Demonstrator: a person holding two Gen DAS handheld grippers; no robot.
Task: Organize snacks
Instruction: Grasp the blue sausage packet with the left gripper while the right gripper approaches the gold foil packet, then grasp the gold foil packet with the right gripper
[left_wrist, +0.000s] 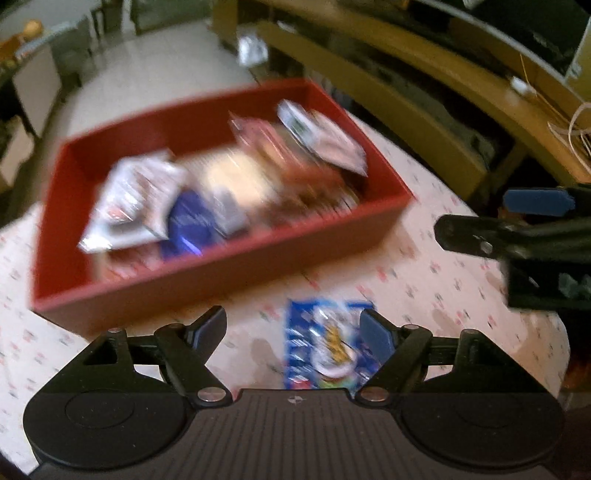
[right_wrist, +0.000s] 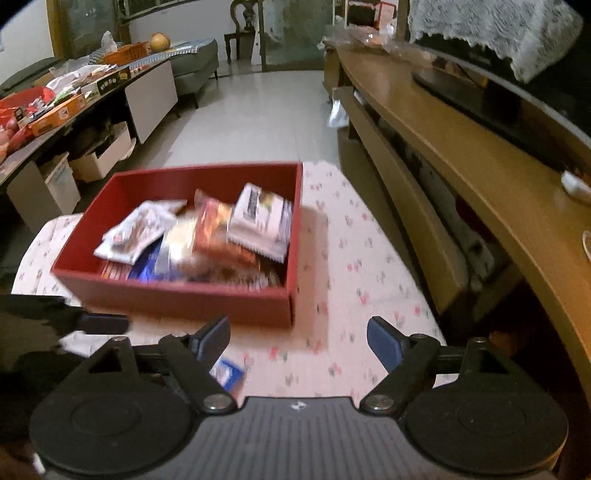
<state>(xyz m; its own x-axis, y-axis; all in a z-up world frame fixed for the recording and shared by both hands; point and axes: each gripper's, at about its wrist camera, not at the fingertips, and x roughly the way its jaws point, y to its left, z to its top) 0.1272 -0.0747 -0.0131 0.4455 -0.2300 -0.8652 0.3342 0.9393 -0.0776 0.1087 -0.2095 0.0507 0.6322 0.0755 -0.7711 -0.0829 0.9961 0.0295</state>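
The red box (left_wrist: 221, 266) sits ahead of both grippers on the flower-print surface (right_wrist: 351, 258), already heaped with snack packets: a white one (right_wrist: 140, 229) toward its left, an orange-brown one (right_wrist: 218, 232) in the middle and a white-and-black one (right_wrist: 264, 221) leaning at its right. One snack is not yet inside: a blue packet (left_wrist: 325, 347) lies flat on the surface on the near side of the box, apart from its front wall. In the left wrist view it lies directly under the left gripper (left_wrist: 293, 328), toward the right-hand finger, whose pad overlaps the packet's edge in the picture; whether they touch cannot be told through the blur. The left gripper is released, jaws spread wide with nothing pressed between them. The right gripper (right_wrist: 299, 339) is likewise released and empty, with bare cloth between its fingers; the blue packet shows only as a corner behind its left finger, and the left gripper's tip is just off to its left.

The step in hand looks like collecting this last loose packet. Judging from the layout, the left gripper is the better placed: it needs to drop so its fingers straddle the packet's narrow width, close on it, then lift it forward over the box wall and let go on top of the pile, where the packets already lean unevenly and could slide
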